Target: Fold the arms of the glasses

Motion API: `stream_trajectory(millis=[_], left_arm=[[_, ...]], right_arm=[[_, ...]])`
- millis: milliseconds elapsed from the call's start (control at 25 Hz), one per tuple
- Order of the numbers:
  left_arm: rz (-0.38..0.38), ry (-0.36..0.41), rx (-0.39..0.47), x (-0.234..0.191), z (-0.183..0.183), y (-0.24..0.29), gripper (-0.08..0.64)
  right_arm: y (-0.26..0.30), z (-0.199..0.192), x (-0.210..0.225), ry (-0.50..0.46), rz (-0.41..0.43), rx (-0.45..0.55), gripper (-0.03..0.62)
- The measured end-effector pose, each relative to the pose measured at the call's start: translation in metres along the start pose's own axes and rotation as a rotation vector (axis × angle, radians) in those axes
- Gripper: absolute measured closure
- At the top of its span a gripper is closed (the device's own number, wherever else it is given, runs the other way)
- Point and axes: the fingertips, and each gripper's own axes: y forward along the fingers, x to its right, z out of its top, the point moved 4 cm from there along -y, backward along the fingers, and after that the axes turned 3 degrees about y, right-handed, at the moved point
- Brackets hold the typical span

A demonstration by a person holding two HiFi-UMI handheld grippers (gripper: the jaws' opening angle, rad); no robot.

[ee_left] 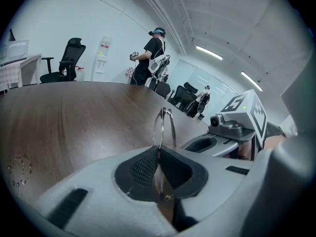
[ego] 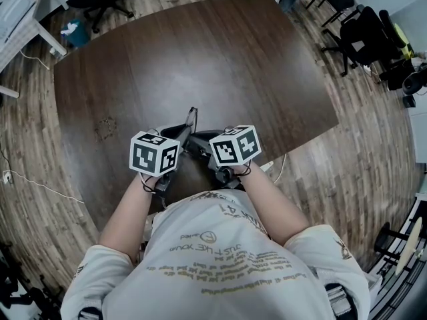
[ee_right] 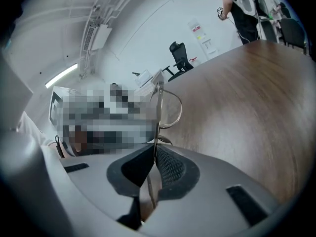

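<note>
Glasses [ego: 191,124] sit between the two grippers over the 6 o'clock edge of the table [ego: 220,52], just ahead of the person's chest. Whether they touch the tabletop cannot be told.

Left gripper [ee_left: 158,154]: jaws closed on the glasses. A thin rim with its lens lies edge-on between the pads, and the rest of the frame stands out toward 12 o'clock.

Right gripper [ee_right: 154,151]: jaws likewise pinched shut on a thin metal part of the glasses, with a lens ring showing just past the pads toward 1 o'clock. Whether that part is arm or rim cannot be told.

Handling, as judged:
- Light wire frame, thin and springy.
- Lenses likely slick and easily scratched.
- Hinges probably the weak spot.

Best hold, as judged: one gripper anchors the rim or bridge, and the other takes an arm near mid-length and swings it about its hinge without twisting. A hard squeeze on a lens risks slip or a crack; the textured pads should hold the wire
</note>
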Motion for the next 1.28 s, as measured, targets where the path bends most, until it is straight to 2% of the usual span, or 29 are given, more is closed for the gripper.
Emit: stream_trajectory(millis=[200, 360, 480, 600, 720, 920, 1000, 1120, 1280], left_arm=[[-0.012, -0.018, 0.007, -0.003, -0.001, -0.001, 0.529], [-0.004, 0.001, 0.003, -0.001, 0.001, 0.002, 0.529], [0.007, 0.016, 0.004, -0.003, 0.0, 0.002, 0.529], [0.008, 0.001, 0.02, -0.007, 0.001, -0.002, 0.529], [0.025, 0.01, 0.015, -0.009, 0.002, -0.002, 0.529], [0.05, 0.014, 0.005, -0.016, -0.005, -0.005, 0.529], [0.06, 0.002, 0.011, -0.018, -0.006, -0.006, 0.529], [0.077, -0.016, 0.03, -0.023, -0.005, -0.007, 0.529], [0.115, -0.063, 0.071, -0.035, 0.0, -0.012, 0.529]], right_arm=[[0.003, 0.001, -0.002, -0.023, 0.019, -0.007, 0.568], [0.0, 0.001, -0.001, -0.057, 0.02, -0.008, 0.56], [-0.002, 0.002, -0.002, -0.112, -0.001, 0.0, 0.481], [-0.007, 0.008, -0.006, -0.17, -0.023, 0.019, 0.46], [-0.017, 0.019, -0.01, -0.199, -0.041, 0.084, 0.46], [-0.048, 0.045, -0.015, -0.247, -0.116, 0.262, 0.475], [-0.061, 0.05, -0.016, -0.24, -0.14, 0.327, 0.508], [-0.077, 0.049, -0.013, -0.188, -0.161, 0.395, 0.509], [-0.085, 0.034, 0.0, -0.086, -0.198, 0.421, 0.512]])
